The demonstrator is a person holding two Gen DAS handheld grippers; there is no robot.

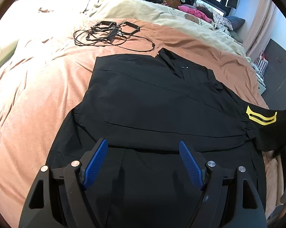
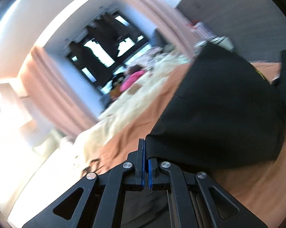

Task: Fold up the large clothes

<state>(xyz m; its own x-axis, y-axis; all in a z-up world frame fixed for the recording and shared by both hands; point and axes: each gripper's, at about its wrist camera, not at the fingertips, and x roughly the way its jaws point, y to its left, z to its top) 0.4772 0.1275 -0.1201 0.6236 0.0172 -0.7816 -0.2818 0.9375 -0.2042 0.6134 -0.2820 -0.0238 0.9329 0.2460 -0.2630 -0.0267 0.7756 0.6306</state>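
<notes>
A large black fabric garment (image 1: 152, 102) lies spread on a bed covered by a salmon-pink quilted bedspread (image 1: 29, 95), its collar with small buttons toward the far side and one side already folded over the middle. The left claw (image 1: 143, 163) hovers over the garment's near hem with its blue ribbed pads (image 1: 95, 163) standing wide apart and nothing between them. At the right edge of the left wrist view, a part of the garment bearing a yellow printed emblem (image 1: 260, 116) is lifted off the bed. In the right wrist view, which is blurred, the right claw (image 2: 145, 163) is closed tight on a fold of the same black cloth (image 2: 219, 104), which rises from between the pads and drapes to the right above the bedspread. Farther up the bed, left of the collar, a tangle of thin black cable with two black square frames (image 1: 108, 31) rests on the bedspread. Beyond it lies a cream rumpled blanket (image 1: 143, 9), and a heap of pink and dark clothes (image 1: 192, 9) sits at the far end below a dark-framed window (image 2: 105, 57) with dark garments hanging in front of it.
</notes>
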